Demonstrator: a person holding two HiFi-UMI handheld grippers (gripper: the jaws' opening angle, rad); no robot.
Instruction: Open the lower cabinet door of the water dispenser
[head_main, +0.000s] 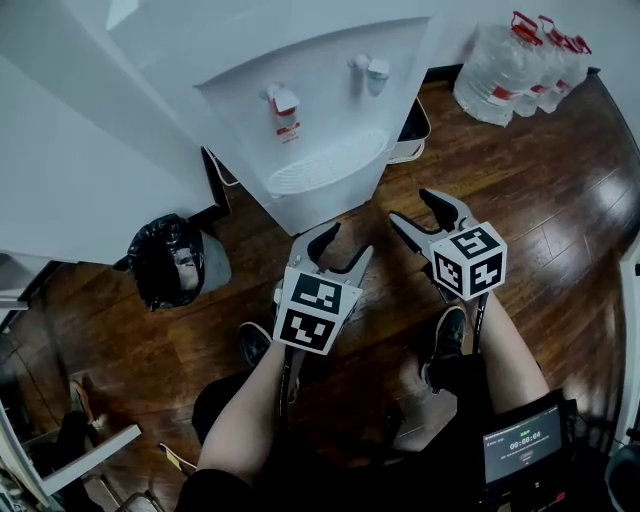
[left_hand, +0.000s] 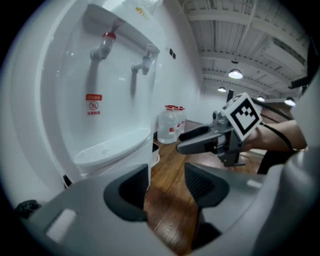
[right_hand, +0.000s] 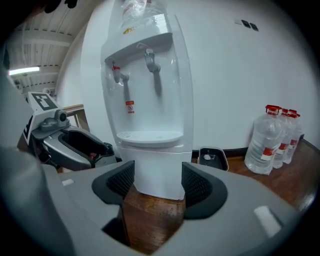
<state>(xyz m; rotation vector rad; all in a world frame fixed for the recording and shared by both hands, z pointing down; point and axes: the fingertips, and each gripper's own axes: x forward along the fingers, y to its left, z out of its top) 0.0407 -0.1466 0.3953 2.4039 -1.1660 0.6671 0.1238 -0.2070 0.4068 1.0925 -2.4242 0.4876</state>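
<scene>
The white water dispenser stands against the wall, with a red tap, a white tap and a drip tray. In the right gripper view its lower cabinet front shows below the tray as a plain white face; no handle or gap is visible. My left gripper hovers open just in front of the dispenser's base, nothing between its pads. The right gripper is beside it, also open and empty, its jaws framing the cabinet from a short distance.
A black bin bag sits on the wooden floor to the left. Several water bottles stand at the back right. A dark tray lies by the dispenser's right side. The person's shoes are below the grippers.
</scene>
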